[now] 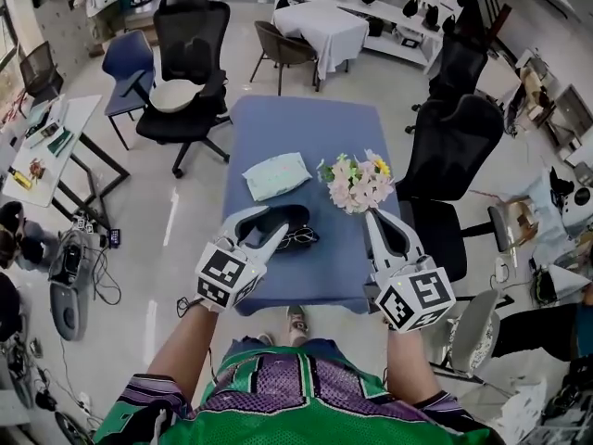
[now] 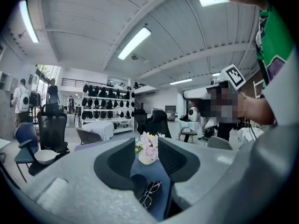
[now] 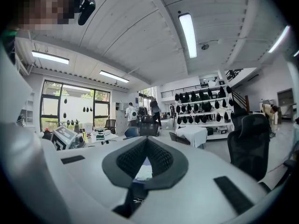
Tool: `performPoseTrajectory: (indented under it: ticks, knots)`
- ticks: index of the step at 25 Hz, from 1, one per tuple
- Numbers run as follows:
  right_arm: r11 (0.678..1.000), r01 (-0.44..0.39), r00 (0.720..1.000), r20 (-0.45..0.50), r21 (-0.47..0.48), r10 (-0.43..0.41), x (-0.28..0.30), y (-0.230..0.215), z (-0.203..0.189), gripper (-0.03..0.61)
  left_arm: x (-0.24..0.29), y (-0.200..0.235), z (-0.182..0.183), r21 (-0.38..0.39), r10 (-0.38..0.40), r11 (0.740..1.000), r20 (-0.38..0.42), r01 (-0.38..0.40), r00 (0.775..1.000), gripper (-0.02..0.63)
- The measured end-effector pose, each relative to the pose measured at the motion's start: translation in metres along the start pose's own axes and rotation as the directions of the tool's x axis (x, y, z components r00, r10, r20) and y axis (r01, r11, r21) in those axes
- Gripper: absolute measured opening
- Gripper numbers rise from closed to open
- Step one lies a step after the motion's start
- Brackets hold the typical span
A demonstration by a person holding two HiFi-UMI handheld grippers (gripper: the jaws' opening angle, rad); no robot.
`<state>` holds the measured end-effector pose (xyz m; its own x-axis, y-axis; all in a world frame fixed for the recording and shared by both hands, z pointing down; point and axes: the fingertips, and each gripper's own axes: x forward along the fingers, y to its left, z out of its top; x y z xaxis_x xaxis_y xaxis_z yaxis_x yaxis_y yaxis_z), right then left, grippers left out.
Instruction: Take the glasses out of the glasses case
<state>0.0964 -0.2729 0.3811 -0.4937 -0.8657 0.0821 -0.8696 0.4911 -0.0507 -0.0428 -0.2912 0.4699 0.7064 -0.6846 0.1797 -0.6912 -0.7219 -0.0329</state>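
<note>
In your head view, your left gripper (image 1: 262, 222) covers the 9 o'clock end of the glasses case (image 1: 289, 218), so you cannot tell whether it touches the case. The glasses (image 1: 298, 238), at the case's 5 o'clock, are too small for you to tell whether their arms are folded. Your right gripper (image 1: 372, 219) hides part of the table's (image 1: 306, 128) near corner. The bottom edge cuts off your torso.

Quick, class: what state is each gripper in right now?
Left gripper: open, holding nothing.
Right gripper: closed, holding nothing.
</note>
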Motion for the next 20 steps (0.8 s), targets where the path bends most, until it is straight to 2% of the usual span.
performPoseTrajectory:
  ticks: [6,15,20]
  knots:
    - [0.999,0.000,0.999,-0.046,0.042,0.002,0.000,-0.013,-0.017,0.003,0.031,-0.010,-0.051,-0.039,-0.071,0.997,-0.141,0.067,0.987,0.153]
    - [0.999,0.001,0.996,-0.088,0.053,0.004,0.009,-0.030,-0.034,0.003,0.064,-0.012,-0.109,-0.013,-0.067,0.998,-0.280,0.066,0.958,0.153]
    - [0.998,-0.006,0.995,-0.097,0.056,0.012,0.016,-0.037,-0.038,0.003,0.076,-0.015,-0.147,-0.055,-0.075,0.997,-0.357,0.059,0.931,0.153]
